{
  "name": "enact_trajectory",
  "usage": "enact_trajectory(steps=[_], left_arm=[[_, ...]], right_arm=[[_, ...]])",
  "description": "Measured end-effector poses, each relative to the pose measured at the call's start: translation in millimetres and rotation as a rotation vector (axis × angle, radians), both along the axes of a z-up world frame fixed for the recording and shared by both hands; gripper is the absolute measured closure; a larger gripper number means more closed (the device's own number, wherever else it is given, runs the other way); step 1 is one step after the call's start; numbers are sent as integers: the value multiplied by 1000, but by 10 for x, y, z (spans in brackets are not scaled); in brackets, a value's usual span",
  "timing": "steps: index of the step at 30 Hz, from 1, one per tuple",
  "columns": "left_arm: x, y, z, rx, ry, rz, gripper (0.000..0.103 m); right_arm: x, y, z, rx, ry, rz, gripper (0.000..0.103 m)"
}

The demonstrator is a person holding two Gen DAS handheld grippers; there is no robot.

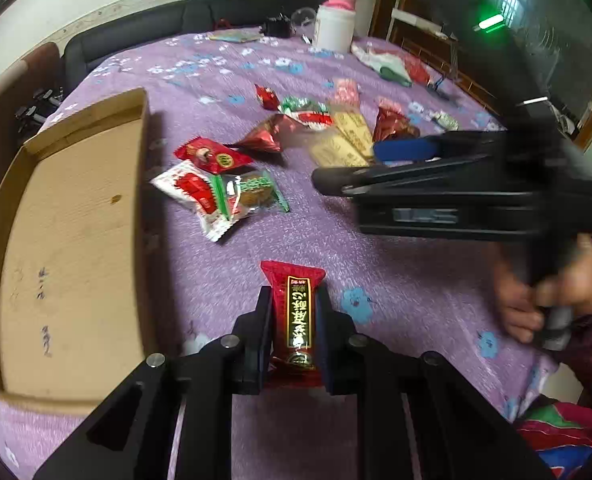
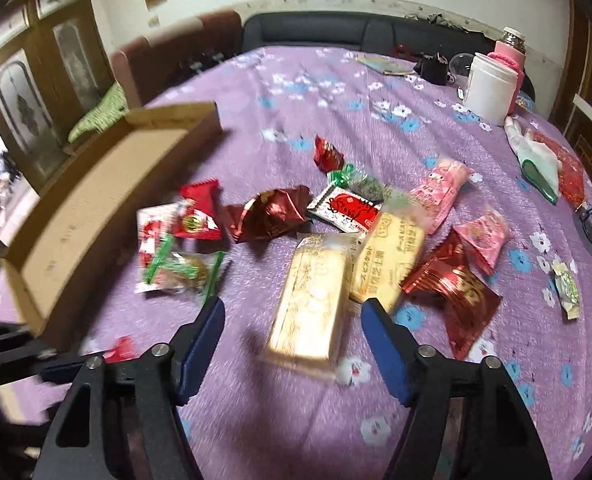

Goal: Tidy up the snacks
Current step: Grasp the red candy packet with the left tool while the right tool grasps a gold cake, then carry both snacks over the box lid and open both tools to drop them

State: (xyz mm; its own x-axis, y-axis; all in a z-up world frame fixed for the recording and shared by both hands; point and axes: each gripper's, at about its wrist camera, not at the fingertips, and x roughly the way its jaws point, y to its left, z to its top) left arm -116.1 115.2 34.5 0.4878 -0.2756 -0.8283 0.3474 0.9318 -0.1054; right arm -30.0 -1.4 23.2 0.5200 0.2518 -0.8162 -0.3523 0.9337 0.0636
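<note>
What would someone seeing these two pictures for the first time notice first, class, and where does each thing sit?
Most striking is the red snack bar clamped between the left gripper fingers at the bottom of the left wrist view, beside the shallow cardboard box on the left. Next is the heap of bright wrappers on the purple flowered cloth, where the right gripper stands open over a pale yellow biscuit pack.

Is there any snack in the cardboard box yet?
No. In the left wrist view the cardboard box shows only bare floor; the snack packets lie on the purple cloth.
</note>
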Motion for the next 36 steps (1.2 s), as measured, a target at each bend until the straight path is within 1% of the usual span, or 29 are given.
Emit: enact_trajectory(steps=[2,3,5,6,9,12,17,20,22,24,26,29,32,34,36], left_arm=[[-52,51,52,-17,-10,7,84],[-81,76,82,-27,-16,9,84],[-128,127,134,-43,-28,15,84],[-152,171,164,-56,-34,19,84],[-201,303,251,-107,-41,34,84],[-217,454,351,-155,-48,52,84],[-136,780,558,-200,-54,103,84],[105,1070,744,-219,-47,163,84],[287,1213,813,-210,-38,203,84],[577,1380,844,-212,-9,254,84],[860,1511,804,-240,25,290,84],[1199,1669,671,-255,38,369,84],[1498,1841,448,-313,73,432,84],[1632,1924,309,-335,96,458,84],[1757,1996,168,-360,121,483,84]], right_arm=[[31,51,-63,-23,3,-15,47],[44,49,-86,-36,4,-28,64],[41,7,-85,-15,10,-44,66],[34,-19,-83,-8,18,-50,69],[-51,-112,-15,21,20,-58,69],[-195,-268,160,77,3,-65,69],[-292,-343,485,197,-4,-45,68],[-231,-207,643,257,10,-6,68],[-128,-43,709,301,34,23,68],[-10,157,751,335,51,52,68],[148,443,772,357,64,81,68],[397,870,717,377,103,113,68],[600,1227,611,341,113,124,68],[744,1455,521,304,117,133,68],[842,1565,448,275,115,133,68]])
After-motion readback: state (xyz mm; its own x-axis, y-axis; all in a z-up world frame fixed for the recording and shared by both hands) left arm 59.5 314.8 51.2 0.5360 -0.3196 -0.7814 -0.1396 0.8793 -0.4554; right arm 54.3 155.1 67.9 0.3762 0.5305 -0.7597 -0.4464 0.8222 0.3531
